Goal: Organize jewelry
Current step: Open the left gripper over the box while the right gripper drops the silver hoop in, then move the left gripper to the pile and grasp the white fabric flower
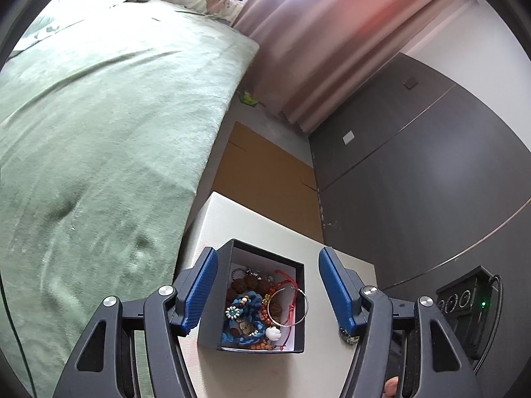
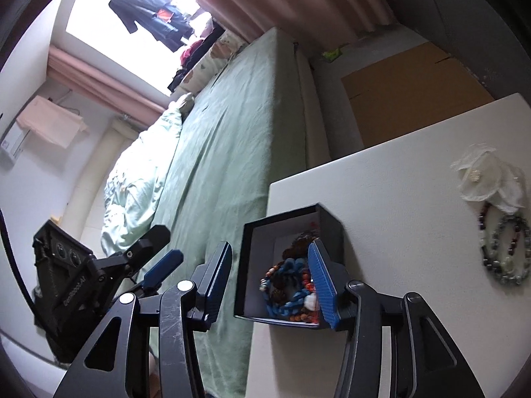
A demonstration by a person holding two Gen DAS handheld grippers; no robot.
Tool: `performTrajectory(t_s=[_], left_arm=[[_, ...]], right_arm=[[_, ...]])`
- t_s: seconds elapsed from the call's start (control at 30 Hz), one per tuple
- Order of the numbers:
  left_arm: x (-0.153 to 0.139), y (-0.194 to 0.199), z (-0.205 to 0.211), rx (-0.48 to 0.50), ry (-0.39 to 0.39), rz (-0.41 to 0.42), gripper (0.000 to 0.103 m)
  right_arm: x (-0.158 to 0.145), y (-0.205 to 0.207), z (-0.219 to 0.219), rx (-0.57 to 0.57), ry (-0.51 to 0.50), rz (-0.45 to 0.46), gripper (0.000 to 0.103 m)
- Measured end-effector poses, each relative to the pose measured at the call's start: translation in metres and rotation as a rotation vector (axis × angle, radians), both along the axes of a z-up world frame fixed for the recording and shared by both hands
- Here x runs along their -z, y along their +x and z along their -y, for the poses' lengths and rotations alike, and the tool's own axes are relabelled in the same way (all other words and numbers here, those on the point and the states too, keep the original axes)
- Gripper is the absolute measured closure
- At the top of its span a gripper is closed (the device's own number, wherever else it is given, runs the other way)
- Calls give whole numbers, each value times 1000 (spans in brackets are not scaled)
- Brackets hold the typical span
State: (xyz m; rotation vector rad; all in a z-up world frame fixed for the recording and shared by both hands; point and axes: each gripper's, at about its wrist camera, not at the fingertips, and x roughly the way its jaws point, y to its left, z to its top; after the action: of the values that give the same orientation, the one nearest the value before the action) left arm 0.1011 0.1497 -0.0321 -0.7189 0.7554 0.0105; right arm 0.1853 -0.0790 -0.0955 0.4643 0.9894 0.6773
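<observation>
The green bed point(image 1: 109, 126) runs left of both hand-held grippers, close against the white desk point(image 2: 398, 199). A black box point(image 1: 292, 308) near that desk edge sits between the left hand-held gripper's point(image 1: 267, 293) wide fingers, heaped with jewelry point(image 1: 259, 308). The right hand-held gripper point(image 2: 270, 285) is also wide, its right finger over the box. Bead bracelets point(image 2: 504, 252) lie further right.

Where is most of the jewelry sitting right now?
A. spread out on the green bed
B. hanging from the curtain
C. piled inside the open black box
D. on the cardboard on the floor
C: the black box on the white table holds a tangle of bracelets, beads and a silver hoop.
</observation>
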Motion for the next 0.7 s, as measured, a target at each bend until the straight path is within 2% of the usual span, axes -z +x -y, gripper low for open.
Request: performTrajectory(t_s=[0.23,0.37,0.53,0.7], left_arm=[[2,4,12,25,17,-13,39],[3,9,28,54,37,-21,39],[5,16,52,95,57,-28,39],[7,25,85,151,82,-33,39]], right_arm=[[-9,-3,38,56,-9,13,53],[-15,-2,62,89,-9,17,45],[-21,-1,96,141,-36,20,43],[-21,1,131,203,-82,0,37]])
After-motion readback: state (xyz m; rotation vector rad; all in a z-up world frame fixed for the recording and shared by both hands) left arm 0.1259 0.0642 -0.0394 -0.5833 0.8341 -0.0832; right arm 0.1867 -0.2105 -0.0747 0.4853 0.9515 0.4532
